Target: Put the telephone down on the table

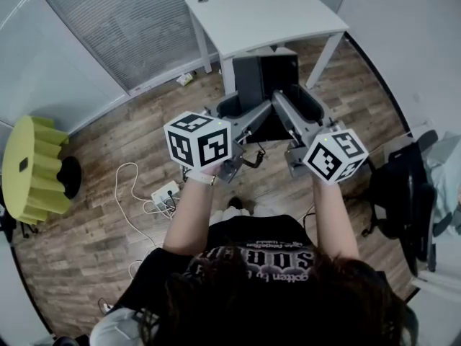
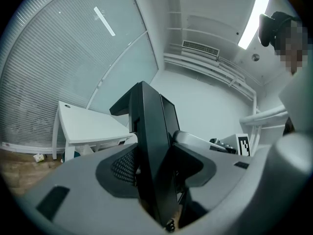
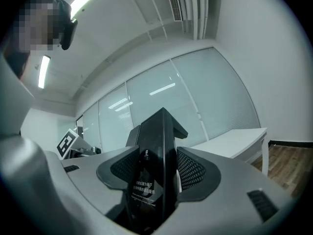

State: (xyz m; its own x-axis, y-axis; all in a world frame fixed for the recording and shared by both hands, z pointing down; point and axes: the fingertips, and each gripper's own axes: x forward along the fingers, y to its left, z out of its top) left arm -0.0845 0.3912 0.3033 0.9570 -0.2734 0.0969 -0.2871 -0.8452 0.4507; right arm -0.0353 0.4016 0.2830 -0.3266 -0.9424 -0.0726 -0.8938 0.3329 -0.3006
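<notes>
The telephone (image 1: 265,92) is a black slab held on edge in the air, between me and the white table (image 1: 266,13). My left gripper (image 1: 232,108) grips its left side and my right gripper (image 1: 308,105) its right side. In the left gripper view the telephone (image 2: 152,155) stands upright between the jaws, with both pads pressed on it. In the right gripper view the telephone (image 3: 155,165) is clamped the same way, white print showing on its face. The table (image 2: 88,129) lies behind it there, and the table (image 3: 239,143) also shows at the right.
Wooden floor lies below. A yellow-green stool (image 1: 32,168) stands at the left. A white power strip (image 1: 164,193) with cables lies near my feet. A black office chair (image 1: 403,193) stands at the right. Glass walls with blinds run behind the table.
</notes>
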